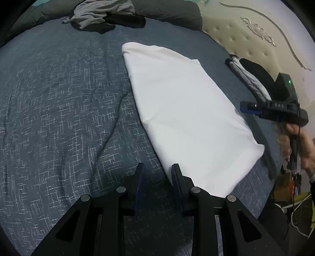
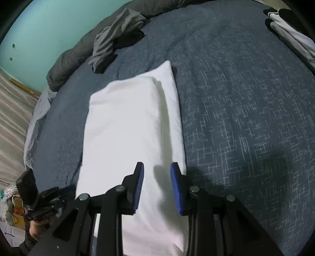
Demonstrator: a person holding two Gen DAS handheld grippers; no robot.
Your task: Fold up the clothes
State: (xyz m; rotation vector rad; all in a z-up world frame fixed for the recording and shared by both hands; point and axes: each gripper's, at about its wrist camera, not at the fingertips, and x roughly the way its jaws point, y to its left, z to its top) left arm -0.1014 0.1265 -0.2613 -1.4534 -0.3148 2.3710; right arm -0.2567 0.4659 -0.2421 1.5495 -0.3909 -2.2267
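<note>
Left wrist view looks down over a bed covered by a dark blue bedspread (image 1: 59, 102) with a pale crosshatch weave, where a folded white garment (image 1: 183, 110) lies flat as a long rectangle running diagonally away from the camera. The left hand-held gripper (image 1: 157, 167) hangs above the bedspread just beside the garment's near corner, jaws parted with nothing between them, so it is released. At the right edge a person's hand (image 1: 295, 141) carries the right hand-held gripper, seen from the side. At the far edge of the bed a crumpled grey garment (image 1: 98, 13) rests against a dark grey duvet (image 1: 169, 11), and a black-and-white garment (image 1: 248, 76) lies near the cream tufted headboard (image 1: 236, 37). In the right wrist view, the right hand-held gripper (image 2: 157, 167) hovers over the near end of the white garment (image 2: 128, 122), its blue ribbed pads (image 2: 138, 189) apart and gripping nothing; a fold ridge runs lengthwise down the cloth. A teal wall (image 2: 49, 33) stands beyond the bed.
</note>
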